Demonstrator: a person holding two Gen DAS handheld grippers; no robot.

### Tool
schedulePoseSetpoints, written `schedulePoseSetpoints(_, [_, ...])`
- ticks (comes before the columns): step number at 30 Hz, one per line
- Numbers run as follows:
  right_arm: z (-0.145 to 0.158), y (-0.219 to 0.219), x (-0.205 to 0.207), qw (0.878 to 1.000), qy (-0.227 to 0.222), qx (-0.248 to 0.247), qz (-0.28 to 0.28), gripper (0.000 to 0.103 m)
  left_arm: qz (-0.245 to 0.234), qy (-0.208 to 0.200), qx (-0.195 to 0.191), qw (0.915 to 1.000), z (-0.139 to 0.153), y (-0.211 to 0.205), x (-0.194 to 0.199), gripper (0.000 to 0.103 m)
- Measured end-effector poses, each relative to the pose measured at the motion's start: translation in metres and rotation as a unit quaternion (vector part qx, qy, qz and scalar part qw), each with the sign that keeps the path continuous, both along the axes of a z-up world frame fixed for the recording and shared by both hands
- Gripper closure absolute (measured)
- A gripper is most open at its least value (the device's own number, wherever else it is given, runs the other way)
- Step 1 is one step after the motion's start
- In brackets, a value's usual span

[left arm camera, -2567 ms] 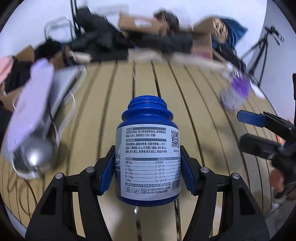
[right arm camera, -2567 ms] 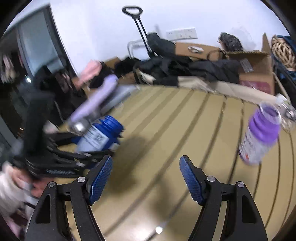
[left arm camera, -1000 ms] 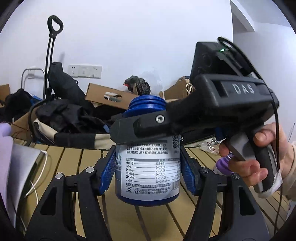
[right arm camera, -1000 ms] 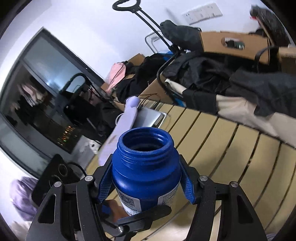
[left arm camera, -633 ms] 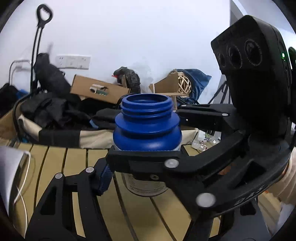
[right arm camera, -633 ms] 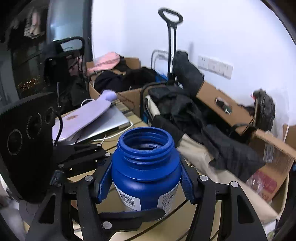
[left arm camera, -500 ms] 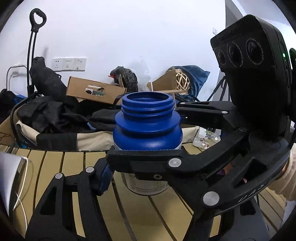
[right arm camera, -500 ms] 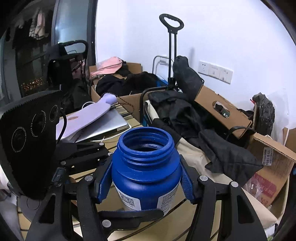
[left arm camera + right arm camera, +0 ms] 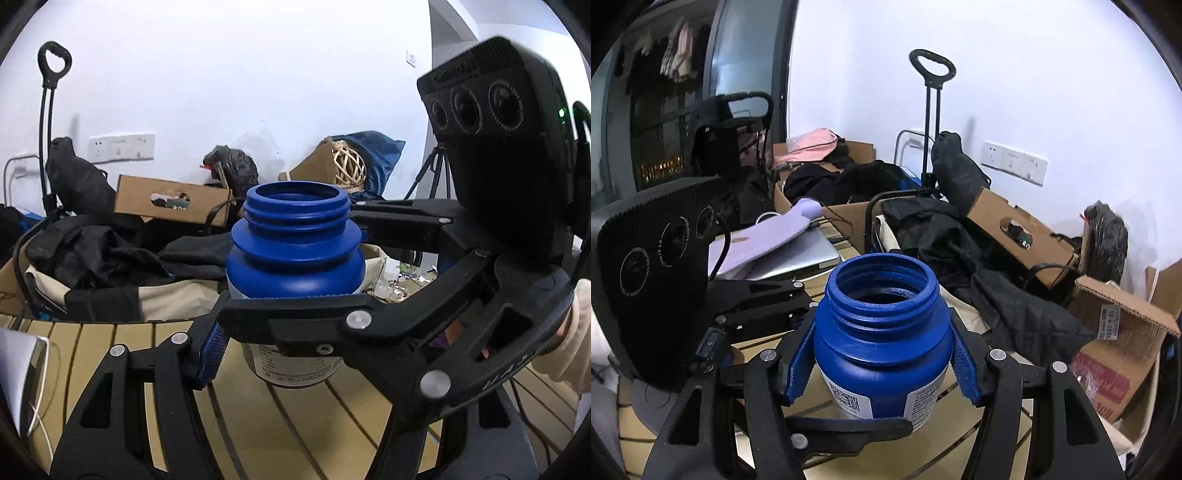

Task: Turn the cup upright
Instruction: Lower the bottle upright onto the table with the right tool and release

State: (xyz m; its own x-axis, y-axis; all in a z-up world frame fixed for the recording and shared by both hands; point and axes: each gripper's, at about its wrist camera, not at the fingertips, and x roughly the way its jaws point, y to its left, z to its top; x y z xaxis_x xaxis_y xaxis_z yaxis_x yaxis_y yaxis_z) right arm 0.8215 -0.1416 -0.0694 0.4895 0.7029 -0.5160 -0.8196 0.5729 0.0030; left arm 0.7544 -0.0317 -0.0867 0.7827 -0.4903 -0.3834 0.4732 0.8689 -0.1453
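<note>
Above the slatted worktop (image 9: 280, 435), the blue bottle (image 9: 882, 332) stands mouth-up, clamped by both the right claw (image 9: 879, 363) and the left claw (image 9: 291, 354). Two crossed grips could twist it askew, or tip it if one releases unevenly.

The white label (image 9: 921, 400) on the blue bottle (image 9: 882, 339) carries a QR code at its 9 o'clock edge, beside lines of print too small to read. In the left wrist view the label's bottom strip shows tiny symbols, also illegible. A white sticker (image 9: 1110, 324) on the cardboard box (image 9: 1137, 306) at 3 o'clock reads roughly 13-8-16, with its last digits unclear. The red print lower on that box is blurred.
</note>
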Motion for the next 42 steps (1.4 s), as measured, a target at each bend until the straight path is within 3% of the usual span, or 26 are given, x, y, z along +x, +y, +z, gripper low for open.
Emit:
schedulePoseSetpoints(5, [-0.004,-0.008,-0.005,0.999,0.004,0.031,-0.016,0.035,0.009,-0.002,-0.003,1.0000,-0.001,-0.004,-0.008,0.043])
schedulePoseSetpoints(10, [-0.004,0.001,-0.041,0.999,0.002,0.045,-0.026,0.035,0.014,0.006,-0.011,0.9998,0.003,0.008,-0.036,0.043])
schedulePoseSetpoints(14, [-0.018,0.004,-0.060,0.999,0.020,0.045,-0.022,0.035,0.007,0.041,0.019,0.9990,-0.006,0.009,-0.058,0.042])
schedulePoseSetpoints(15, [-0.026,0.005,-0.064,0.999,0.024,0.035,-0.030,0.035,0.008,0.062,0.027,0.9977,-0.010,0.008,-0.058,0.037])
schedulePoseSetpoints(16, [-0.030,0.007,-0.066,0.999,0.021,0.027,-0.035,0.035,0.015,0.095,0.035,0.9948,-0.017,0.007,-0.055,0.021])
schedulePoseSetpoints(17, [-0.036,0.008,-0.067,0.999,0.023,0.019,-0.041,0.035,0.040,0.157,0.047,0.9856,-0.028,0.010,-0.048,0.015])
schedulePoseSetpoints(19, [-0.048,0.013,-0.063,0.998,0.036,0.011,-0.058,0.035,0.068,0.254,0.026,0.9646,-0.046,0.026,-0.045,0.015])
schedulePoseSetpoints(22, [-0.059,0.022,-0.060,0.996,0.042,0.011,-0.077,0.035,0.102,0.312,-0.014,0.9445,-0.055,0.061,-0.063,0.015])
schedulePoseSetpoints(25, [-0.072,0.040,-0.059,0.995,0.039,0.006,-0.087,0.035,0.134,0.308,-0.013,0.9418,-0.051,0.085,-0.090,0.014])
schedulePoseSetpoints(29, [-0.093,0.064,-0.057,0.994,0.073,-0.010,-0.083,0.034,0.178,0.281,0.023,0.9427,-0.045,0.105,-0.118,0.014])
schedulePoseSetpoints(32, [-0.094,0.072,-0.068,0.992,0.074,-0.039,-0.094,0.024,0.202,0.266,0.033,0.9420,-0.039,0.113,-0.131,0.014])
schedulePoseSetpoints(35, [-0.074,0.064,-0.085,0.992,0.066,-0.034,-0.106,0.024,0.220,0.252,0.029,0.9421,-0.029,0.122,-0.142,0.014])
schedulePoseSetpoints(38, [-0.036,0.038,-0.116,0.991,0.047,-0.025,-0.121,0.024,0.232,0.230,0.027,0.9446,-0.007,0.128,-0.158,0.014])
schedulePoseSetpoints(42, [0.003,-0.015,-0.162,0.987,0.041,-0.023,-0.153,0.024,0.237,0.191,0.023,0.9522,0.026,0.120,-0.185,0.003])
